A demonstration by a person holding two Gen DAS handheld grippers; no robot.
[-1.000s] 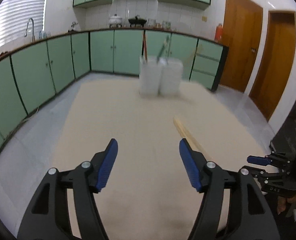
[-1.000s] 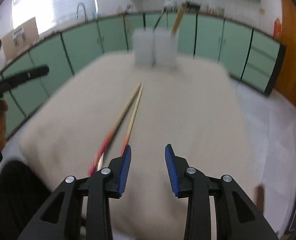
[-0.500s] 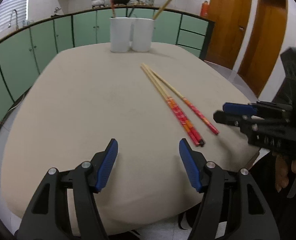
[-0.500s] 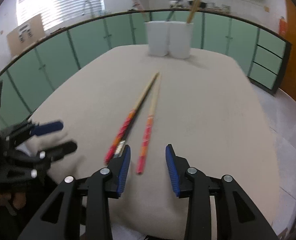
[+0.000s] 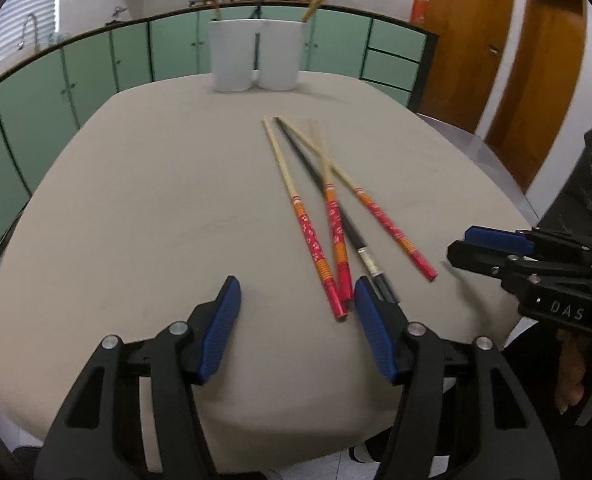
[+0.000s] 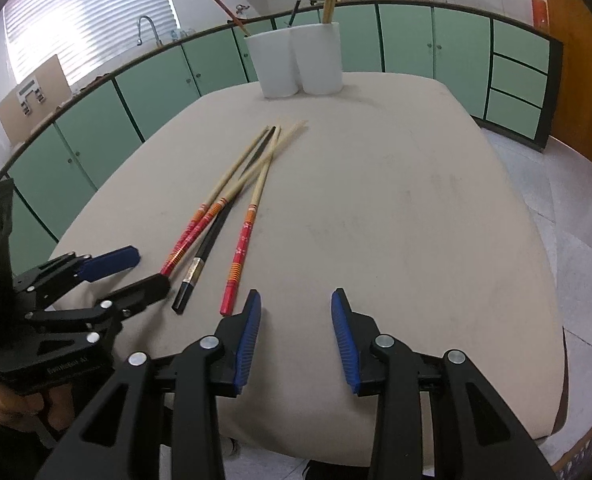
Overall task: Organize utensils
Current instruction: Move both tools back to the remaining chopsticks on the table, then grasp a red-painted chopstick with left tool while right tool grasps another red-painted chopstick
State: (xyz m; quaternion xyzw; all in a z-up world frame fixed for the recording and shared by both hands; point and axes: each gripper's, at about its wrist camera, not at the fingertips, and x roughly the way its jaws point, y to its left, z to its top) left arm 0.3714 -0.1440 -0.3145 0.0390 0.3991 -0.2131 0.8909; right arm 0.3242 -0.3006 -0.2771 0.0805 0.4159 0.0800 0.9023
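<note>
Fingers: my left gripper (image 5: pixel 296 320) open, narrowing, lowered beside 4 chopsticks (image 5: pixel 327 216) on table (image 5: pixel 136 200); right gripper (image 6: pixel 296 332) open, empty. Pickup imminent; 2 cups (image 5: pixel 256 54) far.

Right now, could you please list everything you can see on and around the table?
Red-ended chopsticks: three, pale wood with red and orange patterned ends, loose mid-table, crossing each other.
Black chopstick: one, black with a silver band, lying among the red-ended ones.
White holders: two, white, side by side at the table's far edge, chopsticks standing in them.
Table: one, beige top.
Cabinets: green, along the walls behind.
Doors: two, brown wood, to the right in the left wrist view.
Left tool: black with blue pads, open, nothing between them; jaws have just been closing a little.
Right tool: black with blue pads, open, empty.
</note>
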